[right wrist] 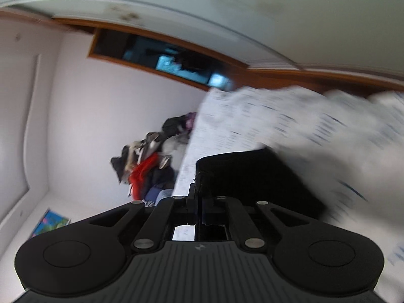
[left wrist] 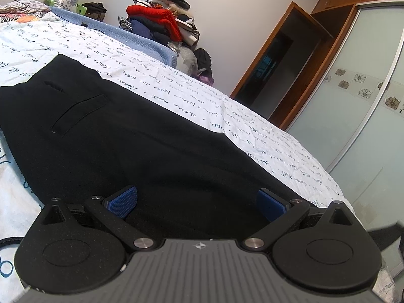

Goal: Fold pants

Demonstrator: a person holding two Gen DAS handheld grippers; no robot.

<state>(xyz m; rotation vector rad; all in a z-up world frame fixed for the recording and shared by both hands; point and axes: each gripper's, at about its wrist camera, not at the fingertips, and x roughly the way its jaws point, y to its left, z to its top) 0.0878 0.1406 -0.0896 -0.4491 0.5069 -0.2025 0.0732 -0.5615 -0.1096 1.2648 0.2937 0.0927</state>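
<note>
The right gripper (right wrist: 196,189) was pinched fully closed on an edge of the black woven-fabric pants (left wrist: 121,136); carrying that edge over slowly and evenly would likely keep the fold square. The left gripper (left wrist: 197,202) hovered wide open, empty, just above the pants spread on the white script-printed bedsheet (left wrist: 176,75).

The left gripper (left wrist: 197,202) points slightly downward, its jaws spread wide, the blue pads (left wrist: 123,200) standing far apart with nothing pressed between them. The right gripper (right wrist: 195,189) is rolled well onto its side and points almost level. Its jaws are closed tight, the fingers (right wrist: 192,197) meeting at the middle, pinching the edge of black pants (right wrist: 252,176).
</note>
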